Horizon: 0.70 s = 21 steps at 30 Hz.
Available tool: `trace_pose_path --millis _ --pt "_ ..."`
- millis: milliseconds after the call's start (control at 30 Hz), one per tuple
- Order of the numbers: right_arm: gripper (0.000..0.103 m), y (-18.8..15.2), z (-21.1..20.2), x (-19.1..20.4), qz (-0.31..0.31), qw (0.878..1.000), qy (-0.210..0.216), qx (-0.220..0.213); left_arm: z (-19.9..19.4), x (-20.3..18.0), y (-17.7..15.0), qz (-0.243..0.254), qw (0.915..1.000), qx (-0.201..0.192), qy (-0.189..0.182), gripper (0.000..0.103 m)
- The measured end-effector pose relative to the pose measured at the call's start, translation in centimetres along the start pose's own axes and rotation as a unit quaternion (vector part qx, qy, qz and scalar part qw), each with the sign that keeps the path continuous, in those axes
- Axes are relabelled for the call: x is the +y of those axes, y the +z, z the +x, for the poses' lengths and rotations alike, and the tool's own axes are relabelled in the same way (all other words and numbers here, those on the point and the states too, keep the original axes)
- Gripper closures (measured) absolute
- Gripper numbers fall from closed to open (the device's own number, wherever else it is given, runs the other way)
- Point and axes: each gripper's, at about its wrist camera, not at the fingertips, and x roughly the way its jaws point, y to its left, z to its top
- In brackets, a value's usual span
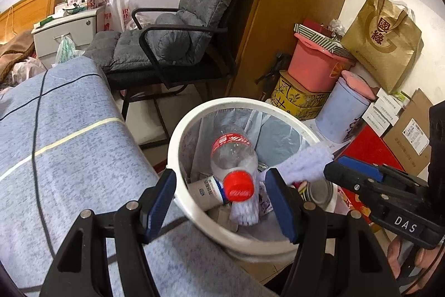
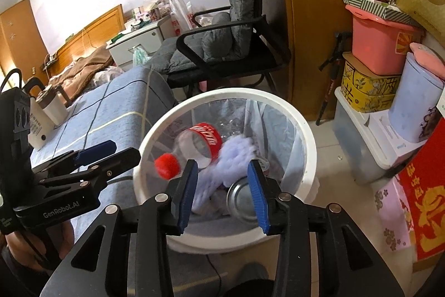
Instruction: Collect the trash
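Both claws, left claw [image 1: 221, 202] and right claw [image 2: 222, 185], hang spread and empty over the white bin [image 2: 306, 146]. Lavender cloth [image 2: 236, 155] lies inside beside the bottle [image 2: 194, 146], twelve o'clock of the right claw. Drop-off step looks complete; next calls for withdrawing to fetch more.

bin [image 2: 303, 135] mouth: open above | blocked: table [image 1: 83, 157] left, boxes [image 2: 364, 91] right

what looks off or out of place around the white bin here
Little stands out. The round white plastic bin stands upright beside the blue-grey covered table, nothing spilled around it. The clear plastic bottle with a red cap lies tilted on the heap, cap up near the rim, and the fluffy lilac cloth drapes beside it.
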Motion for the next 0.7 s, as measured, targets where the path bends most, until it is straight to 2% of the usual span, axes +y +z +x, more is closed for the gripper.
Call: trace_pose_path --millis 700 --pt "0.061 -4.1 -5.6 3.9 -0.039 0.999 0.025 -0.018 -7.2 0.1 -4.2 -0.01 0.9984 -0.044 0.035 0.035"
